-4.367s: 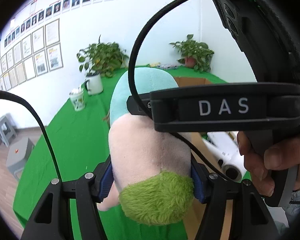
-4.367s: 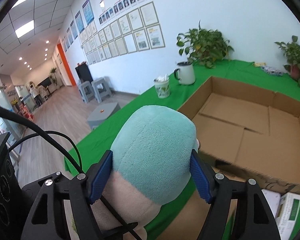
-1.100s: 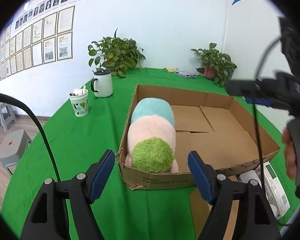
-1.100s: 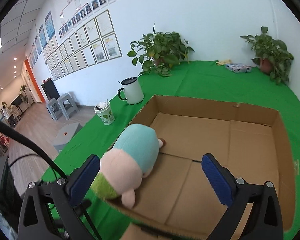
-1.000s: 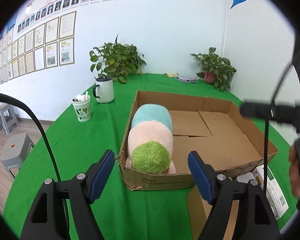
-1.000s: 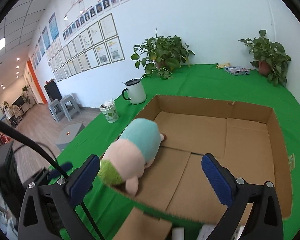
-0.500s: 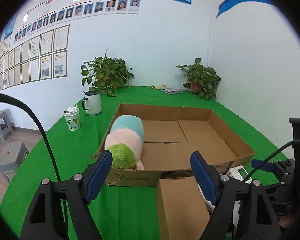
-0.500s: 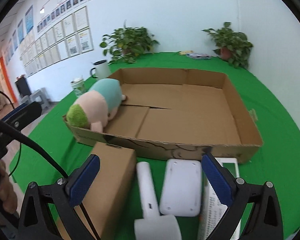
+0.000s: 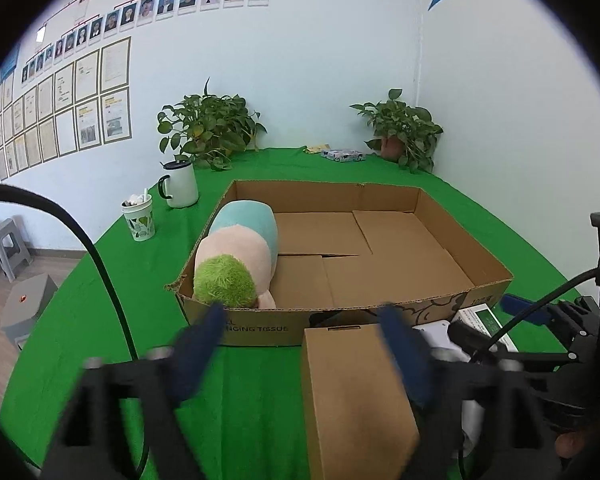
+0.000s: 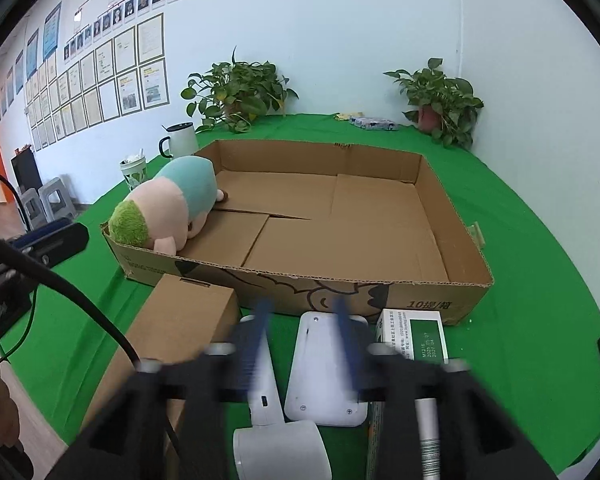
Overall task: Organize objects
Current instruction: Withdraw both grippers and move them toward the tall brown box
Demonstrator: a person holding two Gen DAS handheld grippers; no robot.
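A plush toy with green, pink and teal bands lies in the near left corner of the open cardboard box; it also shows in the right wrist view, in the box. My left gripper is open and empty, blurred, above a small closed carton. My right gripper is open, jaws partly closed and blurred, over a flat white device in front of the box.
In front of the box lie the small carton, a white handheld device and a green-and-white packet. A white mug, a patterned cup and two potted plants stand on the green table.
Both grippers let go of the plush toy, which now lies in the box, and pulled back toward the table's front. The right jaws have narrowed in the last half second.
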